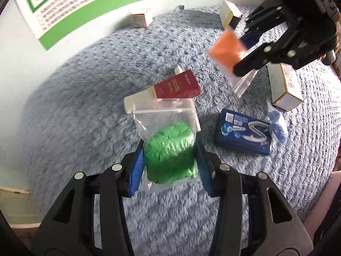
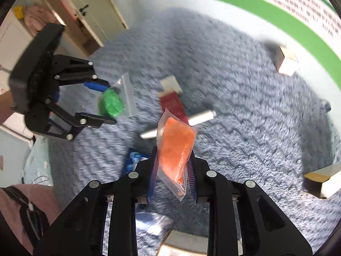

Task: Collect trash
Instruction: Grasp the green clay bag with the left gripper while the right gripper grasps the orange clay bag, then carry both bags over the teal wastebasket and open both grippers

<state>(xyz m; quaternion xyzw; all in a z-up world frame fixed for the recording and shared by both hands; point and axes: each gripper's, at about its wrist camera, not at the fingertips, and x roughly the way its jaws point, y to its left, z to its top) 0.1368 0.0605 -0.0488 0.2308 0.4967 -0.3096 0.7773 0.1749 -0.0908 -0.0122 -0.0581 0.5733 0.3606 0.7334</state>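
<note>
- Blue-grey fuzzy blanket [image 1: 89,89] covers the whole work surface, and behind it a pale wall carries a poster [image 1: 70,6] with green bands and rows of small print.
- Left gripper [image 1: 169,162] is clenched on a clear zip bag of green putty [image 1: 170,151], its blue pads [image 1: 136,170] pressing the lump from both sides; the bag's zip end points away from the camera.
- From the right wrist view, that same bag hangs in the air between the left gripper's fingers, above the blanket.
- Right gripper [image 2: 172,170] is closed on a clear zip bag of orange putty [image 2: 175,149], which sticks out past the fingertips and is lifted clear of the blanket.
- From the left wrist view, the right gripper sits at the upper right with the orange bag blurred at its tips.
- Lying on the blanket between the two grippers is a dark red and white carton [image 1: 170,89], flat on its side, with a white stick-like piece [image 2: 202,116] crossing it; blur makes it hard to tell whether that is a separate item.
- Blue gum pack [image 1: 245,134] lies flat to the right of the green bag, and a small bag of blue material [image 1: 277,125] touches its right end.
- Three white-and-gold boxes [image 1: 283,87] are scattered around: one near the gum pack, one by the right gripper, and one against the wall.
</note>
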